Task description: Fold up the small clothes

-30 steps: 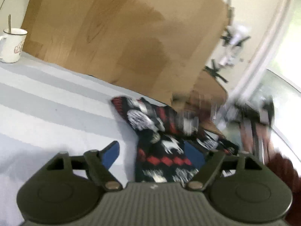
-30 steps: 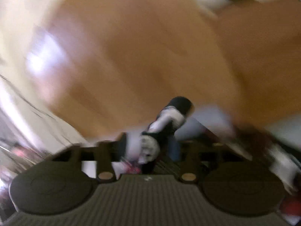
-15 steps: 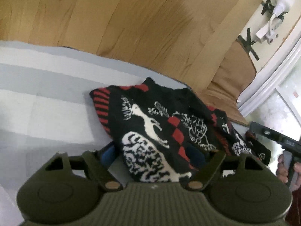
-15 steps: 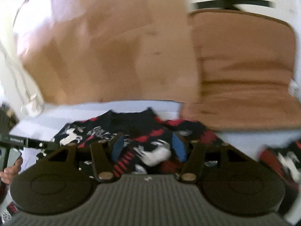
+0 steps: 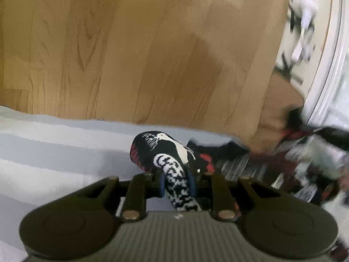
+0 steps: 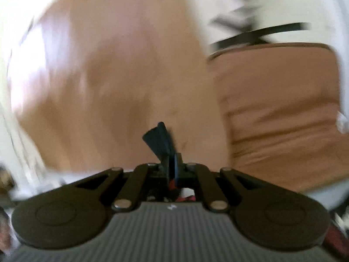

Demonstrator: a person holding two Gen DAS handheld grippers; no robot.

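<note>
A small knitted sweater (image 5: pixel 165 152) in black, white and red lies on a striped pale blue cloth (image 5: pixel 54 152). My left gripper (image 5: pixel 176 182) has its jaws closing, and the blue pads (image 5: pixel 161 184) press a bunched fold of the sweater between them. The rest of the garment trails off blurred to the right (image 5: pixel 305 159). In the right wrist view, my right gripper (image 6: pixel 172 168) also has its jaws closing, nearly together. A dark edge of the sweater (image 6: pixel 158 139) sticks up from between its pads.
A wooden floor (image 5: pixel 141 54) fills the background beyond the cloth's far edge. A brown cushion (image 6: pixel 283 113) sits at the right. White wall and window frames (image 5: pixel 322 65) stand at the far right. Both views are motion-blurred.
Both grippers' jaws went from wide apart around the flat sweater to pinched on it. The fabric now stands bunched in the left jaws, and the right view has swung up off the table.
</note>
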